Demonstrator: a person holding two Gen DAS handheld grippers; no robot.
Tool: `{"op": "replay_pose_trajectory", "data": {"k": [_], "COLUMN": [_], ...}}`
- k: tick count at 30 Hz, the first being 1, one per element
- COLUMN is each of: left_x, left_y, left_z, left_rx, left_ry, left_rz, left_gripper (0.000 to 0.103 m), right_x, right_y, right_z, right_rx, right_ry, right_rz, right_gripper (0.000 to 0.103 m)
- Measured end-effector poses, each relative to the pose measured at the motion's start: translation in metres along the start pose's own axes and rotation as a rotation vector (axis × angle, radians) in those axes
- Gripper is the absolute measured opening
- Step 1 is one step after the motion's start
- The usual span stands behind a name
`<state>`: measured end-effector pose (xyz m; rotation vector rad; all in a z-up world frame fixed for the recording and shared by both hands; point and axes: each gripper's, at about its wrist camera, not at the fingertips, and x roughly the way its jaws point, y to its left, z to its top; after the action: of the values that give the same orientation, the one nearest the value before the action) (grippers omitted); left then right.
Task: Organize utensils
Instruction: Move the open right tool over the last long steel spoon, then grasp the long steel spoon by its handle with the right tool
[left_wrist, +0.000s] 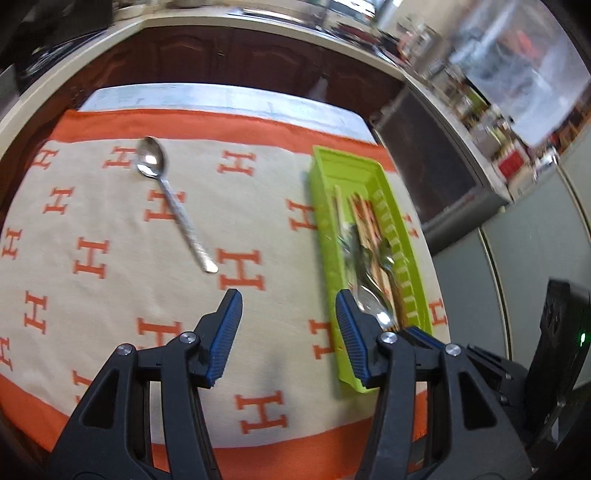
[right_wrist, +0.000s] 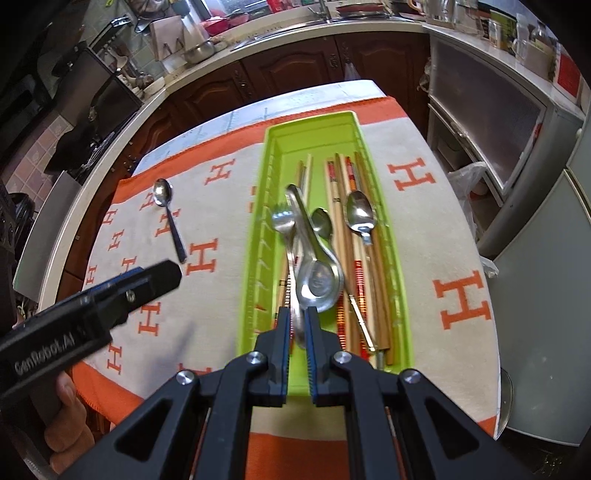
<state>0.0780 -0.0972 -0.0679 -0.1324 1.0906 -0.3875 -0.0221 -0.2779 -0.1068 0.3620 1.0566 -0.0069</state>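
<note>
Over the green tray (right_wrist: 272, 155), right gripper (right_wrist: 296, 321) clenched on a metal spoon handle (right_wrist: 297, 325), spoon pointing away above chopsticks (right_wrist: 341, 206) and other spoons (right_wrist: 360, 214) lying in the tray. Left gripper (left_wrist: 289, 325) spread wide, holding nothing, above the H-patterned cloth (left_wrist: 92, 221) on the surface. One loose spoon (left_wrist: 152, 160) on the cloth, well apart from the tray, bowl end far.
</note>
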Motion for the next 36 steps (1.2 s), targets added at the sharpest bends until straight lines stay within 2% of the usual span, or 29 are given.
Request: {"op": "replay_pose_trajectory", "data": {"k": [10, 19, 23, 30, 33, 36], "left_x": [-0.040, -0.073, -0.080, -0.087, -0.082, -0.067], "left_y": [0.067, 0.104, 0.114, 0.141, 0.149, 0.163], "left_z": [0.013, 0.029, 0.042, 0.086, 0.105, 0.121], "left_rx": [-0.081, -0.060, -0.044, -0.034, -0.024, -0.050], "left_ry": [-0.101, -0.170, -0.170, -0.149, -0.137, -0.115], "left_rz": [0.139, 0.223, 0.242, 0.247, 0.267, 0.255], "left_gripper": [0.049, 0.049, 0.049, 0.049, 0.049, 0.049], "right_x": [-0.004, -0.003, 0.002, 0.014, 0.026, 0.043], "right_y": [0.047, 0.099, 0.119, 0.148, 0.158, 0.165], "right_z": [0.013, 0.051, 0.078, 0.129, 0.151, 0.171], "right_rx": [-0.099, -0.216, -0.242, -0.268, -0.259, -0.248], "right_ry": [-0.002, -0.004, 0.013, 0.073, 0.111, 0.147], "right_rz": [0.010, 0.031, 0.057, 0.112, 0.136, 0.168], "right_gripper": [0.008, 0.008, 0.008, 0.008, 0.008, 0.008]}}
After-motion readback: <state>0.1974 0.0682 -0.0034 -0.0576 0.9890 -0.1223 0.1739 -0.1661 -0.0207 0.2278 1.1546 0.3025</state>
